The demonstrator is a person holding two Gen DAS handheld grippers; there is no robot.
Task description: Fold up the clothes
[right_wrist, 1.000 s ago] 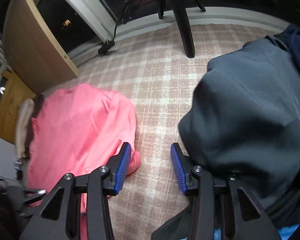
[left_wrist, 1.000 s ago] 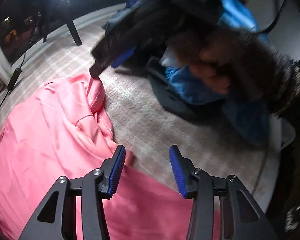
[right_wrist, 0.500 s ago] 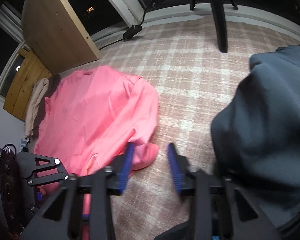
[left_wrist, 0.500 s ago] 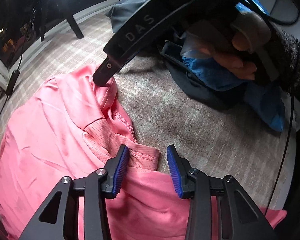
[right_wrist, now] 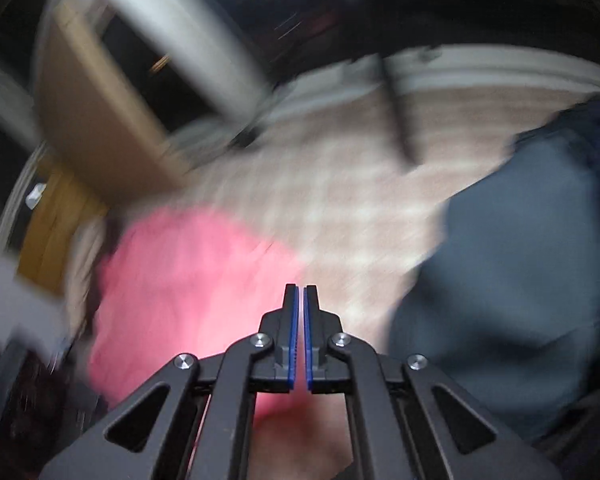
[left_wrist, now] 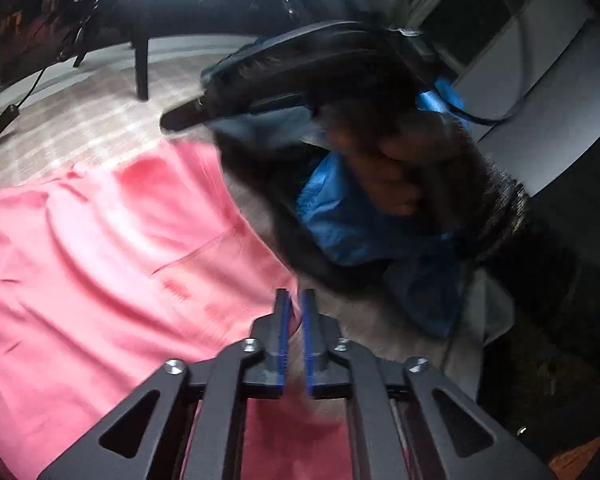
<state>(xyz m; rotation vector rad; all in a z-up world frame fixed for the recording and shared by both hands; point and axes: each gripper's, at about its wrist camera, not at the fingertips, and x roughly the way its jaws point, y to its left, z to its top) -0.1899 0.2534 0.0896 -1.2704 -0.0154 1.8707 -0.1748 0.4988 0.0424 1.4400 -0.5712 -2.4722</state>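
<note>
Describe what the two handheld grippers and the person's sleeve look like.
Both the left gripper and the right gripper are matte black, with angular linkage arms that have triangular cut-outs and silver screw heads at the pivots. Their flat fingers carry ribbed blue pads. In the left wrist view, blurred, the hand wears a dark fuzzy sleeve, and a black cable loops behind it.

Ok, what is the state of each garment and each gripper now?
Pink shirt: spread on the carpet, wrinkled, not yet folded.
Left gripper: fingers have just been closing, pinching the pink shirt's edge.
Right gripper: fingers shut; cloth between them unclear.
Grey garment: crumpled heap.
Blue garment: crumpled.
</note>
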